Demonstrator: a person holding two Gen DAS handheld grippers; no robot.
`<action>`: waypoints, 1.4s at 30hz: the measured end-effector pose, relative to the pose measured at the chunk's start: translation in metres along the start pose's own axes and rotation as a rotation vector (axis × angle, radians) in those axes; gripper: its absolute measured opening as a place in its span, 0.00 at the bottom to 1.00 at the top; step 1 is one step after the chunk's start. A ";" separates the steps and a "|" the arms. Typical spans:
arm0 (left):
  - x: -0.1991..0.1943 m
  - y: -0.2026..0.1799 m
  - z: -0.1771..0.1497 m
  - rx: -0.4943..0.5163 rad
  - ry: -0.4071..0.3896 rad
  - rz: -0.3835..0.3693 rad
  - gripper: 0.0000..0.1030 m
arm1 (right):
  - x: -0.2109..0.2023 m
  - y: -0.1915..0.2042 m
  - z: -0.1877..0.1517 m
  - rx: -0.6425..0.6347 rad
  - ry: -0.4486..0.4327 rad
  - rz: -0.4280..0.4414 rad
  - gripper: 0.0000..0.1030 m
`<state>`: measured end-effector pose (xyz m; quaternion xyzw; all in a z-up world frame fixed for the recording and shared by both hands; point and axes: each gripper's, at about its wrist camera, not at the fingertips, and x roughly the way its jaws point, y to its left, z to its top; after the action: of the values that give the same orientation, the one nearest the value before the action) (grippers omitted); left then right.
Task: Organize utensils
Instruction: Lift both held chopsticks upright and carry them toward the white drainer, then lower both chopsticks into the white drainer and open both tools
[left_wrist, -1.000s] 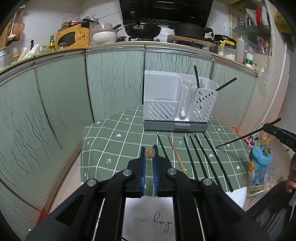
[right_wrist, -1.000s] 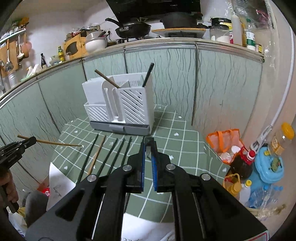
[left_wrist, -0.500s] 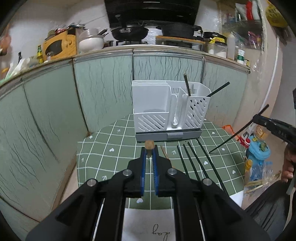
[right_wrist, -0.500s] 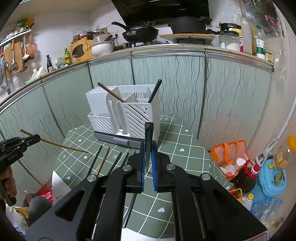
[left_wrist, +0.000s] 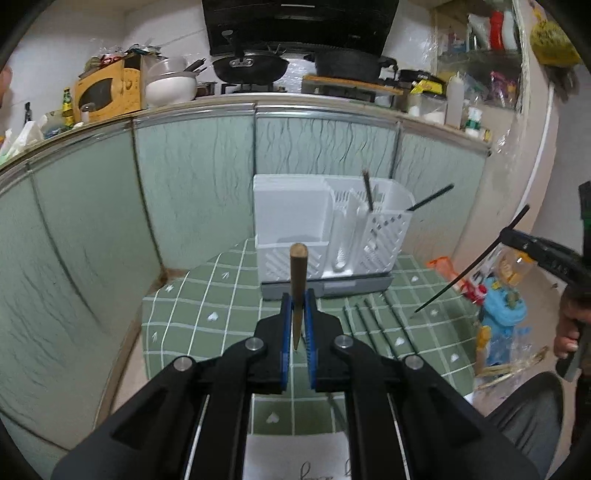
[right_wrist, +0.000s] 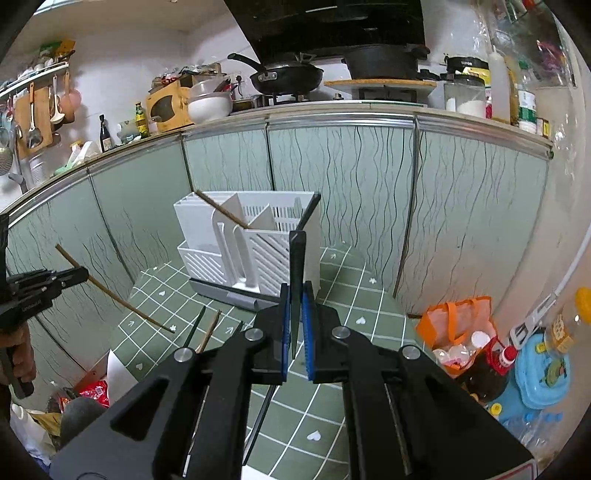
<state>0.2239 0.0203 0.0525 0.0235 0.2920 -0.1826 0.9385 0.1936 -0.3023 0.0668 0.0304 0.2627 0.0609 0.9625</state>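
My left gripper (left_wrist: 297, 297) is shut on a brown wooden chopstick (left_wrist: 297, 273), held above the table and pointing up toward the white utensil holder (left_wrist: 328, 236). My right gripper (right_wrist: 294, 293) is shut on a black chopstick (right_wrist: 296, 266), also raised in front of the holder (right_wrist: 255, 243). The holder has a brown chopstick (right_wrist: 221, 210) and a black one (left_wrist: 430, 197) standing in it. Several black chopsticks (left_wrist: 373, 328) and a brown one (right_wrist: 208, 332) lie on the green checked tablecloth (left_wrist: 221, 306). The left gripper shows at the left of the right wrist view (right_wrist: 83, 275), and the right gripper at the right of the left wrist view (left_wrist: 508, 236).
The table stands against green cabinet fronts (left_wrist: 192, 177) under a counter with pans (right_wrist: 284, 79). An orange bag (right_wrist: 458, 328), bottles and a blue toy (right_wrist: 543, 373) lie on the floor at the right. White paper (left_wrist: 295, 458) lies at the table's near edge.
Both grippers have lifted and tilted their chopsticks upright and moved closer to the holder. The table now sits lower in both views.
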 end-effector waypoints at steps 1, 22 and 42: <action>-0.001 0.001 0.006 0.004 -0.007 -0.007 0.08 | -0.001 -0.002 0.005 0.001 -0.002 0.007 0.06; 0.001 -0.041 0.130 0.079 -0.080 -0.258 0.08 | -0.016 -0.019 0.111 -0.001 -0.047 0.163 0.06; 0.093 -0.066 0.162 0.125 -0.051 -0.267 0.08 | 0.064 -0.035 0.142 -0.007 -0.049 0.152 0.06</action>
<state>0.3589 -0.0966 0.1391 0.0383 0.2567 -0.3240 0.9097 0.3244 -0.3320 0.1536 0.0484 0.2358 0.1341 0.9613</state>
